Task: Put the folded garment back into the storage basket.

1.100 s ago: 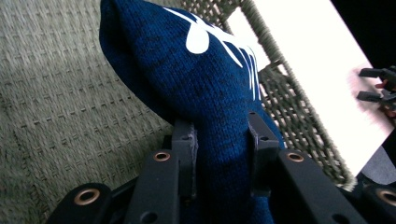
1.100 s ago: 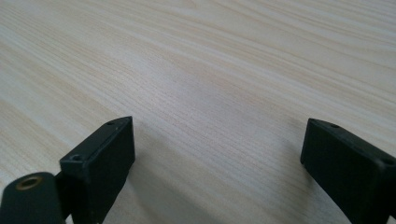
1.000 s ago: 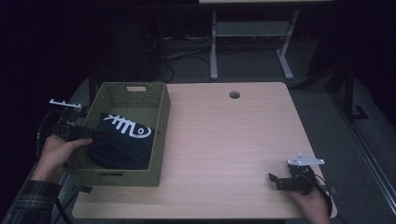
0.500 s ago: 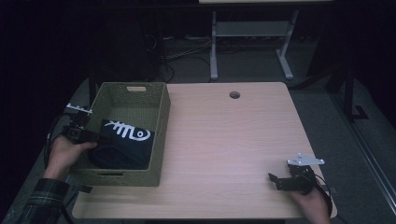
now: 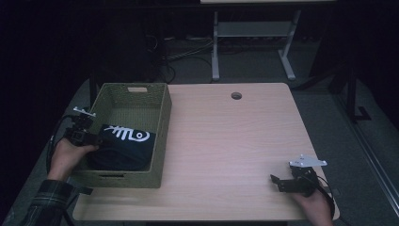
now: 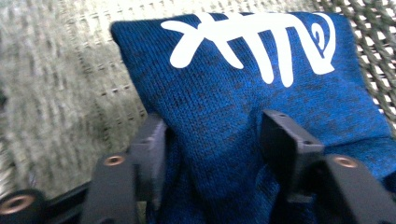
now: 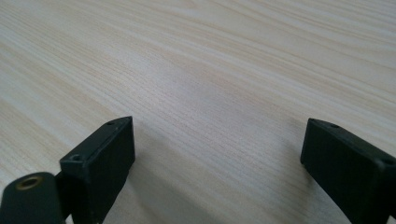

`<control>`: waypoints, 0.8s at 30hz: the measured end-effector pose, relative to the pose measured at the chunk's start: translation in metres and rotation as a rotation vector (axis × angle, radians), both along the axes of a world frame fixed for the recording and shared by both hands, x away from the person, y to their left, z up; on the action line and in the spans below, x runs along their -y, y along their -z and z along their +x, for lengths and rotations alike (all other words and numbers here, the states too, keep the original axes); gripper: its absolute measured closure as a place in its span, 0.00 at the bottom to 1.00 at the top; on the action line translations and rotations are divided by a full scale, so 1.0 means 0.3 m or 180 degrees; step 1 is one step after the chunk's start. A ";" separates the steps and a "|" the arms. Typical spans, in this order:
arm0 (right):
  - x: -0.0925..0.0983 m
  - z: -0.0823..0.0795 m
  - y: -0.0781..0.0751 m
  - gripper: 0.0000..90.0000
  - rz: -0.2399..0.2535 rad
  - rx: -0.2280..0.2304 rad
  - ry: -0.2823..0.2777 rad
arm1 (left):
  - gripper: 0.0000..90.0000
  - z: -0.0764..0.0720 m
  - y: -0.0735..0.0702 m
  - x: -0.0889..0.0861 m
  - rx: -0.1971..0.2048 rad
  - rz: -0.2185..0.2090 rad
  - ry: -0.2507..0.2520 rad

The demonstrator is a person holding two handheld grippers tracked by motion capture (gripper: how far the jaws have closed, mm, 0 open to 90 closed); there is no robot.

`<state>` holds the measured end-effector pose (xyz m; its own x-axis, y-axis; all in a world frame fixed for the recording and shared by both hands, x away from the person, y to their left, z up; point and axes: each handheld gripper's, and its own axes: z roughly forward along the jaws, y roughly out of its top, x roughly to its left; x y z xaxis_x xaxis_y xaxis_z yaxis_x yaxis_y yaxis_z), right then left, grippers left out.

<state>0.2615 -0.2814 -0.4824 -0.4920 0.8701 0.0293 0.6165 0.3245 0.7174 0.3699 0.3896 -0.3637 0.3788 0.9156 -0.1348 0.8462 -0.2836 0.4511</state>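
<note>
Left gripper (image 6: 212, 140) jaws just opening, blue folded cloth (image 6: 243, 88) loose between, inside basket (image 5: 162, 136) frame-left; right gripper (image 7: 217, 158) wide open, empty, lower right.

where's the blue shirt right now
In the high view, the blue shirt lies in the near end of the basket at the table's left, by the left claw.

I see the folded dark-blue knit cloth (image 5: 123, 148) with white print facing up, lying flat inside the woven basket (image 5: 162, 136) at its near end.
</note>
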 end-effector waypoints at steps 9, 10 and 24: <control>0.000 0.000 0.000 0.11 0.0001 -0.0001 0.0001 | 0.31 -0.028 -0.046 -0.015 0.0228 -0.0142 -0.0083; 0.000 0.000 0.000 0.11 0.0000 0.0000 0.0000 | 0.31 -0.031 -0.053 -0.010 0.0255 -0.0163 -0.0064; 0.000 0.000 0.000 0.11 0.0004 -0.0003 0.0000 | 0.24 -0.061 -0.136 0.152 0.0715 -0.0419 0.0143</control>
